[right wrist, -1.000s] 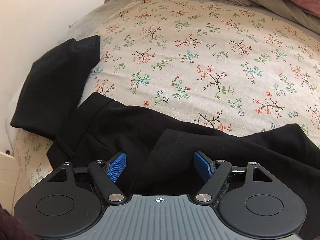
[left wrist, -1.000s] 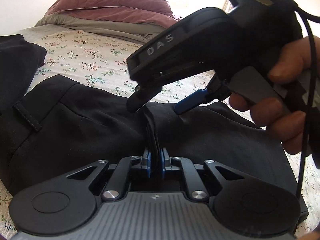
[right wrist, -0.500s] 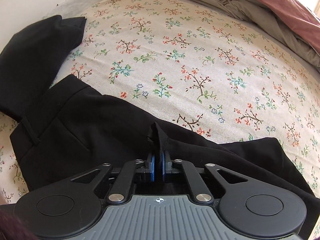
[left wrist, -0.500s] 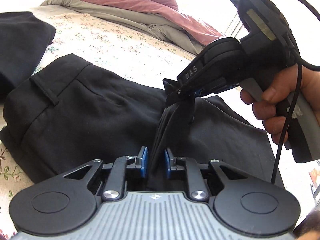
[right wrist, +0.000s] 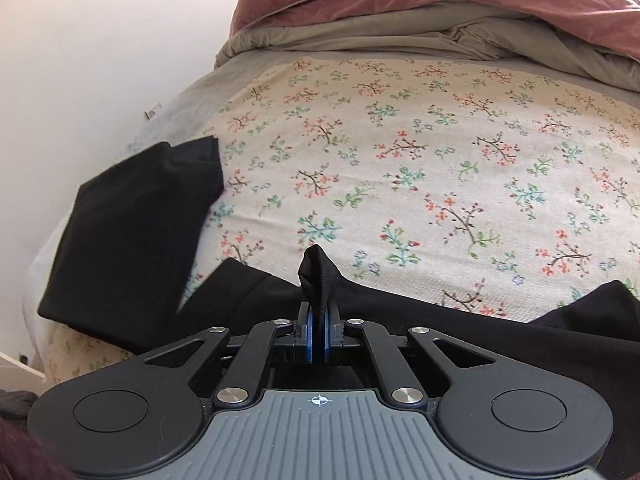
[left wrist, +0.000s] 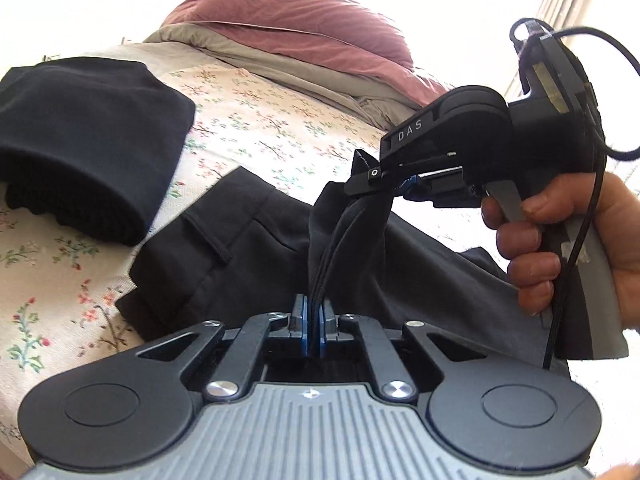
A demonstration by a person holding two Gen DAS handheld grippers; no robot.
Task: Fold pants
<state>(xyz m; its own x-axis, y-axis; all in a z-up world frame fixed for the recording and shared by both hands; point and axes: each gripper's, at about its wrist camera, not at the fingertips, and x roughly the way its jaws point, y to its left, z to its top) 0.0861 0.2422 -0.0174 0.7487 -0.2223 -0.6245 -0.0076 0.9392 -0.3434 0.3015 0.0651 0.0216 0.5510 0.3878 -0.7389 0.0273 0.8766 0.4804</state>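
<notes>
Pants (left wrist: 256, 248), black, lie across the floral bedsheet (right wrist: 400, 168), their edge pinched up by both grippers.
Left gripper (left wrist: 314, 320) has just tightened on bunched fabric; right gripper (right wrist: 319, 336) clamps another fold. Beside them sits a folded black garment (left wrist: 80, 140); a maroon pillow (left wrist: 288, 36) lies beyond.

Strong daylight is admitted from about one o'clock, where the left wrist view is blown out white; fisheye bending and slight blur are seen toward the edges.
</notes>
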